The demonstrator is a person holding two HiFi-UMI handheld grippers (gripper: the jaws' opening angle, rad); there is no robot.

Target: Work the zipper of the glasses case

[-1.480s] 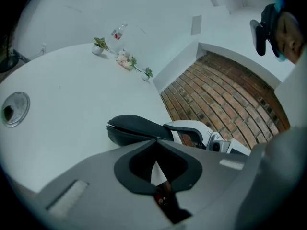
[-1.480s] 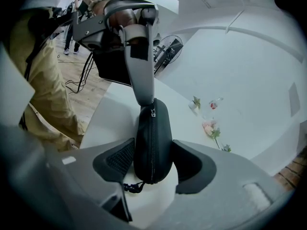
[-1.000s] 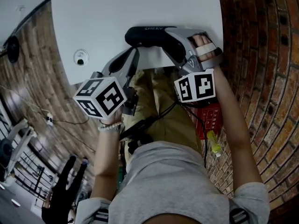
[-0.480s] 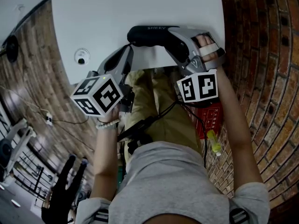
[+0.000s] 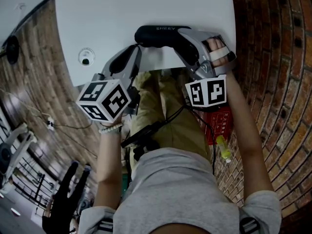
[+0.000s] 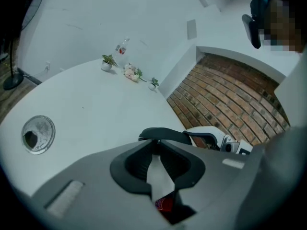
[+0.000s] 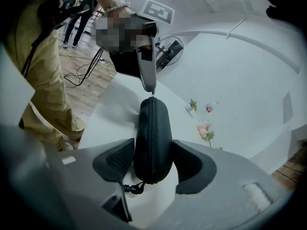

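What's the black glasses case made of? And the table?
Glasses case: probably a stiff shell under matte black fabric; dull, evenly rounded, zipper along the seam. Table: smooth, plain white top, perhaps laminate or paint; unclear.

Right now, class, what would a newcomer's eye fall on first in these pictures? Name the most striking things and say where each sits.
A black glasses case lies at the near edge of the round white table, clamped across one end between the right gripper's jaws. The left gripper meets its other end with jaws almost together, having just opened a little. Whether they pinch the zipper pull is unclear.
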